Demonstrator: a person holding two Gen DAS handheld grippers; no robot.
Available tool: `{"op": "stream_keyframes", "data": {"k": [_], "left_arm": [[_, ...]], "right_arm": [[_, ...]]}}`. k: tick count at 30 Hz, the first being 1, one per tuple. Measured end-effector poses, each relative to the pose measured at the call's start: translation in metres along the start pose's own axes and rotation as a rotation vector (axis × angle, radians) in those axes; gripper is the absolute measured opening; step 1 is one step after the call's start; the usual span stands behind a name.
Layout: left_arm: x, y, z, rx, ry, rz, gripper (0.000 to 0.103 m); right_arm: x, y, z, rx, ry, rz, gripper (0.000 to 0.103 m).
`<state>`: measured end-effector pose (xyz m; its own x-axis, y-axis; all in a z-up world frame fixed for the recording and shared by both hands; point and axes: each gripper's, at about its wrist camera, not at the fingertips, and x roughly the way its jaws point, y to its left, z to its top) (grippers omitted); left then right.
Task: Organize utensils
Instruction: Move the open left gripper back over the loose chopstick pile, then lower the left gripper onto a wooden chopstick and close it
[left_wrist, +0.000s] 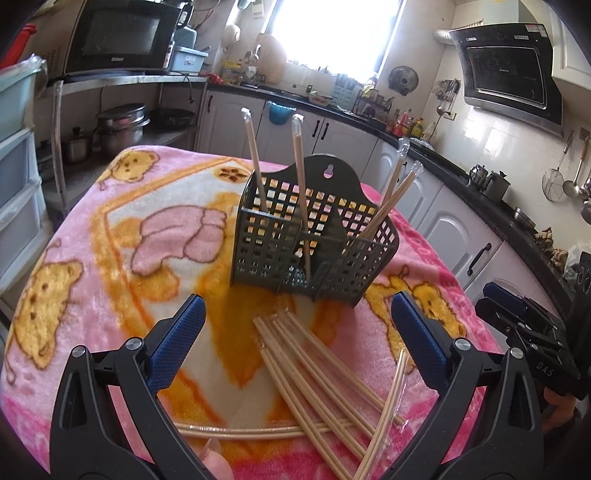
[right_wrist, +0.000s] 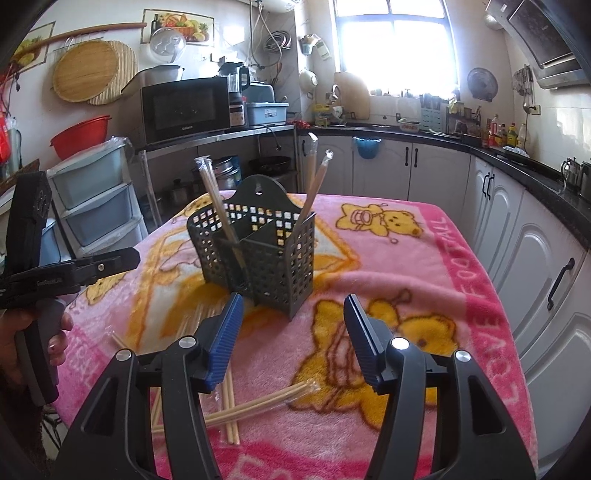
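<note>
A dark green lattice utensil basket (left_wrist: 314, 243) (right_wrist: 258, 243) stands upright on the pink bear-print blanket (left_wrist: 110, 258) (right_wrist: 406, 266). Several plastic-wrapped chopstick pairs stand in its compartments (left_wrist: 255, 158) (right_wrist: 218, 206). Several more wrapped chopsticks (left_wrist: 314, 376) (right_wrist: 255, 406) lie loose on the blanket in front of it. My left gripper (left_wrist: 295, 332) is open and empty, just above the loose pile. My right gripper (right_wrist: 293, 332) is open and empty, to the right of the pile and short of the basket. Each gripper shows at the edge of the other's view.
The table is ringed by kitchen counters and white cabinets (right_wrist: 517, 221). A microwave on a steel shelf (right_wrist: 184, 107) and plastic drawers (right_wrist: 96, 195) stand to the left. A range hood (left_wrist: 509, 74) hangs at the right.
</note>
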<state>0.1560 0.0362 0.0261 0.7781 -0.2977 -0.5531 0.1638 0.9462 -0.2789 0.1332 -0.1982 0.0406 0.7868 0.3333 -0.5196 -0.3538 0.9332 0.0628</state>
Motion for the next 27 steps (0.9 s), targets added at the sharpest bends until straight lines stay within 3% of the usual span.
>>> {"op": "stream_keyframes", "data": {"k": [17, 27], "left_arm": [[0.007, 0.025, -0.032, -0.047, 0.090, -0.013, 0.092], [0.036, 0.033, -0.051, -0.101, 0.228, -0.115, 0.045]], "right_arm": [[0.021, 0.031, -0.024, -0.050, 0.102, 0.066, 0.055], [0.052, 0.046, -0.039, -0.069, 0.211, 0.115, 0.055]]}}
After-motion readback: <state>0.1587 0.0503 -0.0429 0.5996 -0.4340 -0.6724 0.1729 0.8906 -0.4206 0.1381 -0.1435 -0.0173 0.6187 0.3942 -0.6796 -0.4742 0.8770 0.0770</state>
